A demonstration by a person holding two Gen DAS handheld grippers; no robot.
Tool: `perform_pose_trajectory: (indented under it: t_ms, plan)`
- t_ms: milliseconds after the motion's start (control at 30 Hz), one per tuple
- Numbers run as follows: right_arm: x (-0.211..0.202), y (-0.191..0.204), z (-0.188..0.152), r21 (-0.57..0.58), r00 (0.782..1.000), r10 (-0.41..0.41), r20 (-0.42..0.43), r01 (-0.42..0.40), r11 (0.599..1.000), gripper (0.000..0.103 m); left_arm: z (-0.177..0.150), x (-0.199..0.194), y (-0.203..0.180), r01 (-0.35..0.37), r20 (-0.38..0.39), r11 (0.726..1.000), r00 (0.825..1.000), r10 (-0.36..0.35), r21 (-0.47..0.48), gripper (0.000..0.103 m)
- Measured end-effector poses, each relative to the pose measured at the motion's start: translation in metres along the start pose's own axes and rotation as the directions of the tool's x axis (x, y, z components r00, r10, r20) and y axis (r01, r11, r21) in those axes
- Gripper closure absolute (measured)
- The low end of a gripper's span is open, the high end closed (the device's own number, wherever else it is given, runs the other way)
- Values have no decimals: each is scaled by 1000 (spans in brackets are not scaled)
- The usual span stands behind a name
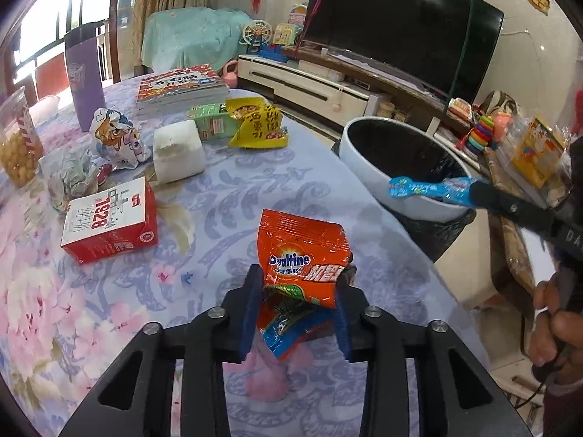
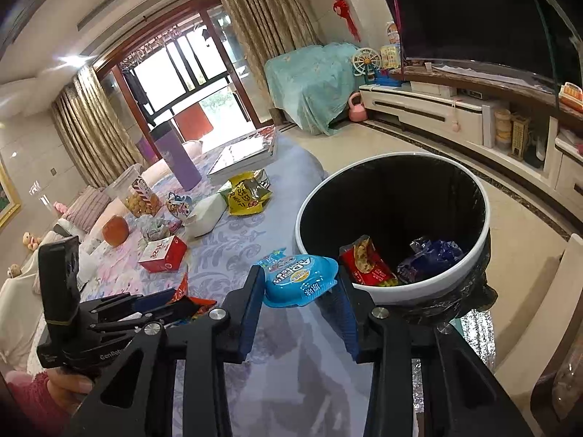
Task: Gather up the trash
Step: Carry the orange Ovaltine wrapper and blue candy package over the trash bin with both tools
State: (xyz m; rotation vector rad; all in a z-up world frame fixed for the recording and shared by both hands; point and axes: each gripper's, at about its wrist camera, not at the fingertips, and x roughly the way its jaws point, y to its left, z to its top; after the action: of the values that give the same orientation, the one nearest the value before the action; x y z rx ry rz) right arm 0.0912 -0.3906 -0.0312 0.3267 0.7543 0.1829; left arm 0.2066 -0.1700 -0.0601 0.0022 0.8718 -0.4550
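The orange Ovaltine wrapper (image 1: 304,255) is light, crinkly foil, slick and floppy, so I take it low on its crumpled body where the folds give the pads some bite. My left gripper (image 1: 298,313) is part-open around it, just above the counter (image 1: 226,196), pads touching its sides. My right gripper (image 2: 302,306) pinches a blue wrapper (image 2: 297,280) beside the white bin (image 2: 386,291).
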Motion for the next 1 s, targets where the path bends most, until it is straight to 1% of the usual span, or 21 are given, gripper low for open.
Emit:
perform_pose_trajectory:
  t_ms: [100, 267, 367, 667, 1000]
  plan:
    - [1, 1, -1, -5, 1000, 2, -1, -2, 1000, 65, 5, -6, -2, 15, 11, 1000, 1000, -15, -4, 71]
    - [-2, -2, 1, 6, 1000, 3, 15, -3, 1000, 65, 16, -10, -9, 33, 30, 999, 999, -33, 20, 71]
    - [-6, -8, 5, 14, 1000, -10, 29, 9, 1000, 65, 25, -7, -17, 42, 34, 998, 998, -43, 40, 71]
    - [-11, -35, 19, 41, 997, -63, 52, 61, 997, 65, 57, 16, -44, 81, 43, 991, 995, -85, 106, 71]
    - [-6, -57, 34, 37, 993, -110, 50, 108, 993, 65, 92, 54, -64, 104, 25, 984, 994, -109, 143, 71]
